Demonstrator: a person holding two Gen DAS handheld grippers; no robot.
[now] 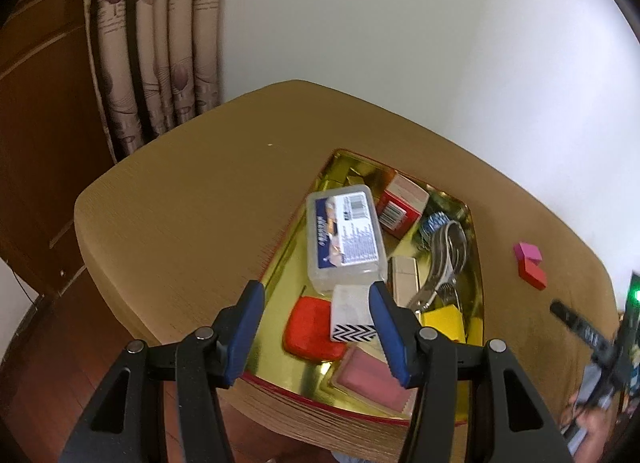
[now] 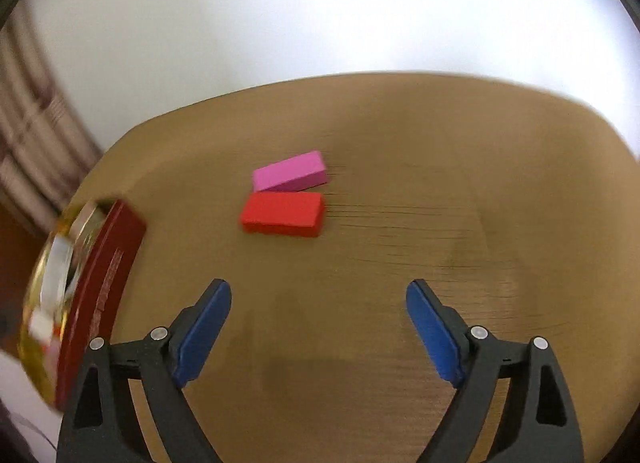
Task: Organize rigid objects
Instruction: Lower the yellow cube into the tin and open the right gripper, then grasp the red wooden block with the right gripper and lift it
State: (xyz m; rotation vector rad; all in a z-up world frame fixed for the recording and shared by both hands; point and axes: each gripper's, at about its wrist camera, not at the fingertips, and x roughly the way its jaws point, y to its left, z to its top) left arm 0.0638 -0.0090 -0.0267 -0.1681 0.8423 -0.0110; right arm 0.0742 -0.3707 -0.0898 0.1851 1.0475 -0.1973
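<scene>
- The step in hand looks like fetching the last loose pieces: the flat red rectangular wooden block (image 2: 282, 214) and the pink rectangular wooden block (image 2: 290, 172) lie on the tan wood-grain tabletop (image 2: 400, 263), outside the shallow gold-lined tray with a dark red rim (image 1: 288, 247), on its right.
- The right gripper (image 2: 319, 333) hovers on the near side of the red block, its blue-padded jaws spread wide and empty.
- To do it well, the person would centre the jaws over the red block's narrow width and close on its flat long sides; the pink block sits just beside its far edge, touching or nearly so, so a pad could nudge it.
- The blocks look hard, matte and sharp-edged, so a square grip should hold without slipping.
- The left gripper (image 1: 316, 327) hangs above the tray's near end, jaws parted at middling width with nothing gripped.
- Inside the tray sit a clear plastic lidded box with a printed label (image 1: 344, 239), a shiny metal clip (image 1: 444, 263), a soft-cornered red slab (image 1: 310, 327) and a small white box with a black zigzag band (image 1: 352, 315).
- The tray's mirror lining is glossy, so footing there is likely slick; the open patch at its near left corner looks the easiest landing.
</scene>
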